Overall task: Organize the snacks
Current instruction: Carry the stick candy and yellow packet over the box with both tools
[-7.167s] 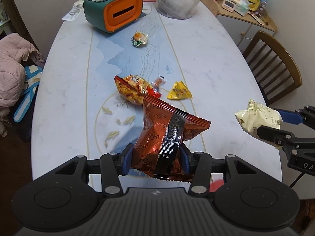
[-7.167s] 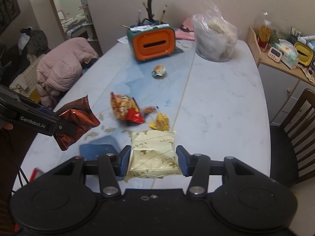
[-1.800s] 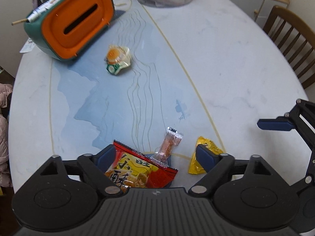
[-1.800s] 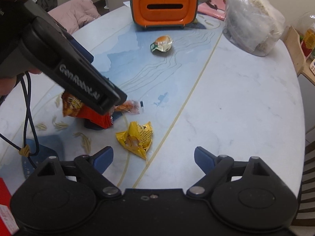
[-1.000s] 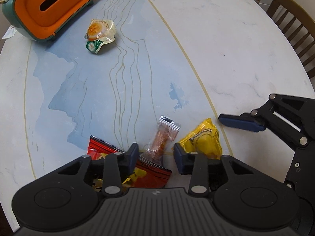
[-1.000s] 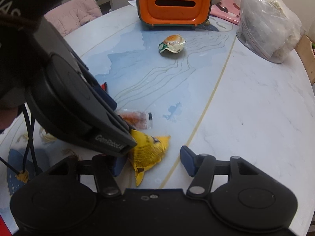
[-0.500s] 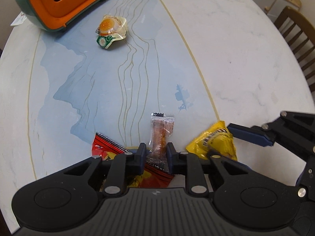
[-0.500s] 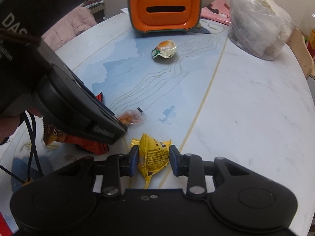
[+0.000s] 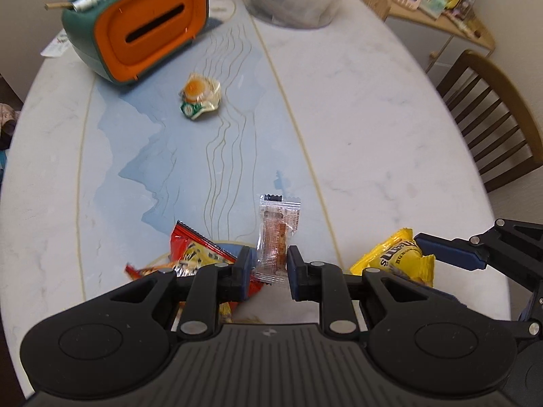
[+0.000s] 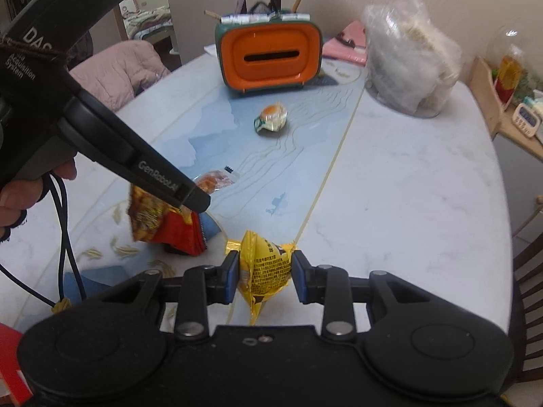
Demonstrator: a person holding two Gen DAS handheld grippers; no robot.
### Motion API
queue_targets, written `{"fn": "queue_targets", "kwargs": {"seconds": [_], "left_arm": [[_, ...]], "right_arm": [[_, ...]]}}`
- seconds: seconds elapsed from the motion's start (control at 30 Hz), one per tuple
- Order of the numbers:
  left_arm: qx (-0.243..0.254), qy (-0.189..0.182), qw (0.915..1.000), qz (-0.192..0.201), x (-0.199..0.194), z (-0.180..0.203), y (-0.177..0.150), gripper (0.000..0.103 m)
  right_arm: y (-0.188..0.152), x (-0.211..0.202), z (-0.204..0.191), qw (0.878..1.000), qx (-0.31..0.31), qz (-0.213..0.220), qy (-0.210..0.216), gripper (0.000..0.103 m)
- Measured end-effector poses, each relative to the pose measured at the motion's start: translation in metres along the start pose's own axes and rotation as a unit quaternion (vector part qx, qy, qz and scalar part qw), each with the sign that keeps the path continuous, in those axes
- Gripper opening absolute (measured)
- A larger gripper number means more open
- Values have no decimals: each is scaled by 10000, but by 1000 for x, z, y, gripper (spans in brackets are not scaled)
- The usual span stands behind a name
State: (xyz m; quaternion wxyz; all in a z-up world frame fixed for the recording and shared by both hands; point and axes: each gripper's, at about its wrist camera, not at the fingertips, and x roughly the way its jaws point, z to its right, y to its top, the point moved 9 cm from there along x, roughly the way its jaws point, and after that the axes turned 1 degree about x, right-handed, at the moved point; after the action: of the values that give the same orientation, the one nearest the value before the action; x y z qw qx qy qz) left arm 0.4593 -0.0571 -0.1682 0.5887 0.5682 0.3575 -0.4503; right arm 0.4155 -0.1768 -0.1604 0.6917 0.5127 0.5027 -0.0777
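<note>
Counting four snacks, two tools (image 9: 270,264) (image 10: 264,275) gripping two

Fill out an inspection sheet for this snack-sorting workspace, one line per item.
Surface: oval marble table with blue inlay.
Job's things: clear sachet in left gripper; yellow packet in right gripper; red chip bag and round wrapped snack lie on table.
Clutter: orange tissue box, plastic bag.
Grippers: both shut on snacks.
Cables: black cord hangs from left gripper.
Surroundings: wooden chair, pink jacket.
</note>
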Motion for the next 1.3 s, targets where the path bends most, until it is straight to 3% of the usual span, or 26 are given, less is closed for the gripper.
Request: {"fn": "queue_targets", "kwargs": {"seconds": [0.3, 0.7, 1.07, 1.3], "left_arm": [[48, -187, 9992, 352, -80, 11, -24, 21], [296, -294, 9982, 439, -152, 24, -104, 21], [469, -391, 9977, 281, -181, 34, -184, 21], [498, -509, 9974, 79, -182, 38, -230, 21]], "right_arm": [[10, -77, -25, 9996, 121, 270, 51, 31], [-22, -143, -79, 9995, 210, 150, 171, 31], [-62, -186, -128, 9994, 120, 169, 259, 31], [-95, -188, -148, 9992, 198, -19, 348, 31]]}}
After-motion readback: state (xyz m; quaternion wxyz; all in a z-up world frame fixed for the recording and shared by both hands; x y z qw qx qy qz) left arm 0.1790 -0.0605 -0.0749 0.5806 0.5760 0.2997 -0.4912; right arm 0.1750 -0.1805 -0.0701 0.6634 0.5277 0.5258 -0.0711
